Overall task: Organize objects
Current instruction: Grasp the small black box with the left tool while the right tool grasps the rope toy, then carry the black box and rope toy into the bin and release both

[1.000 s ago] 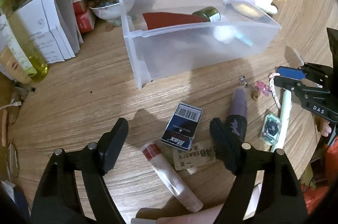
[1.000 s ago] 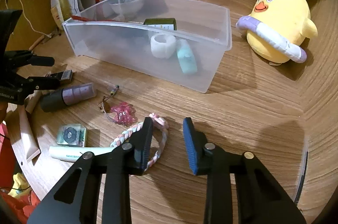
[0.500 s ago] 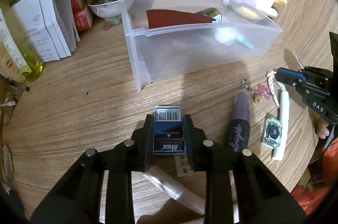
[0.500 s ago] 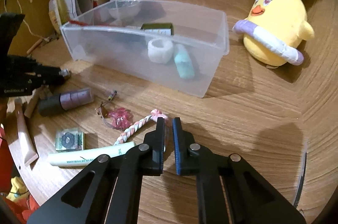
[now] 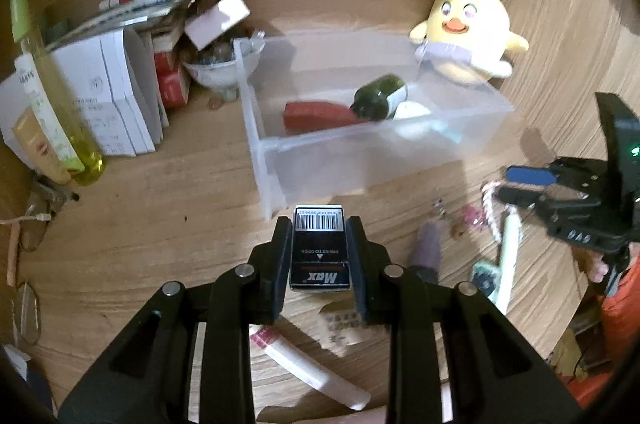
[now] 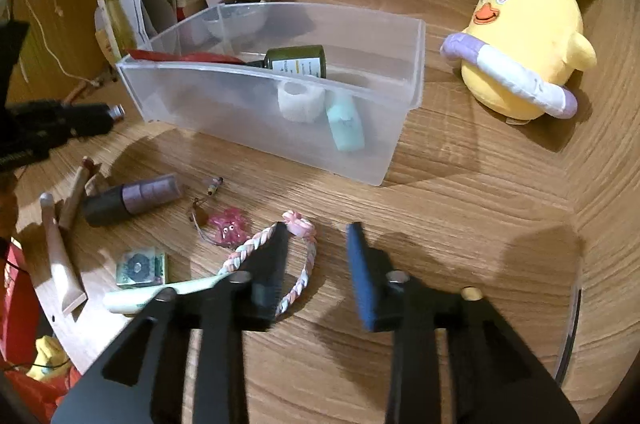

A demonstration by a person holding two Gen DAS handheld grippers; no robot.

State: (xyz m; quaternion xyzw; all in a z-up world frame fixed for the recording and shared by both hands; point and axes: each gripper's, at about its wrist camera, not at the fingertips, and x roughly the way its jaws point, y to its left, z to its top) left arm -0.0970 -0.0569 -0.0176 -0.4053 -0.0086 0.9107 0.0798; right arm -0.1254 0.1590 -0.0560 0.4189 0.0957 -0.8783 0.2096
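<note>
Holding the small black box (image 5: 320,250) between narrow jaws, my left gripper (image 5: 318,256) keeps it at lower centre of the frame, just before the clear bin (image 5: 276,143). Its long axis runs away from me, with the barcode end toward the bin. I fear the smooth box may slip from the pads or catch the bin's near wall. My right gripper (image 6: 316,264) has just been opening, nothing clamped, over the braided bracelet (image 6: 308,256) on the counter (image 6: 460,203).
</note>
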